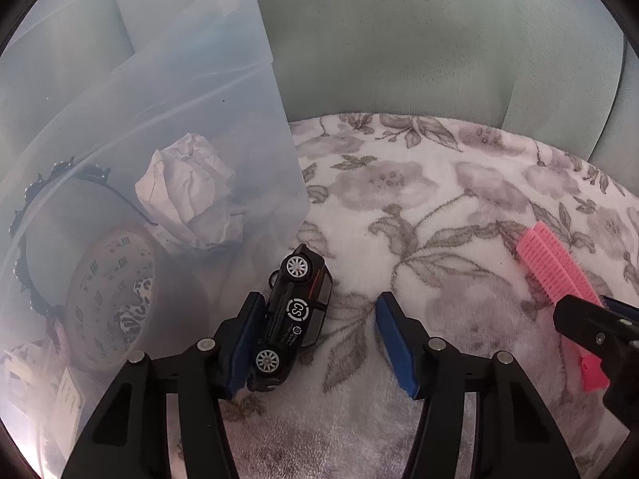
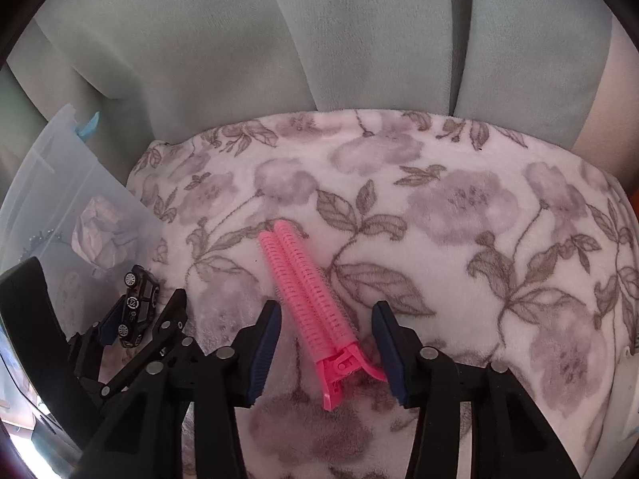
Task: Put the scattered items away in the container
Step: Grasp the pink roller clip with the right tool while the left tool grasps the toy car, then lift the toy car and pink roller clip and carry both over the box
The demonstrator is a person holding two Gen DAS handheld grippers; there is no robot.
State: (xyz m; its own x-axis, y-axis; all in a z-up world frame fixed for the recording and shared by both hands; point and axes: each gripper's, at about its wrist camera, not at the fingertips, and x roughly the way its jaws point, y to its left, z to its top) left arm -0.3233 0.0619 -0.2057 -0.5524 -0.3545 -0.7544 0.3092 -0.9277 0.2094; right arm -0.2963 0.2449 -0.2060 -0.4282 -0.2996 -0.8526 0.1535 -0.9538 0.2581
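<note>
A black toy car [image 1: 293,319] lies on its side on the floral blanket, right beside the translucent plastic container [image 1: 223,92]. My left gripper [image 1: 319,343] is open around it; the left pad touches the car, the right pad stands well apart. The car [image 2: 135,307] and left gripper [image 2: 139,319] also show in the right wrist view. A pink hair roller clip [image 2: 311,299] lies on the blanket between the open fingers of my right gripper [image 2: 325,355], touching neither pad. The clip also shows in the left wrist view [image 1: 559,287].
The container holds a crumpled paper ball [image 1: 191,191], a tape roll [image 1: 108,303] and a black beaded headband [image 1: 32,215]. The floral blanket [image 2: 459,207] covers a seat with grey-green cushions [image 2: 359,40] behind it.
</note>
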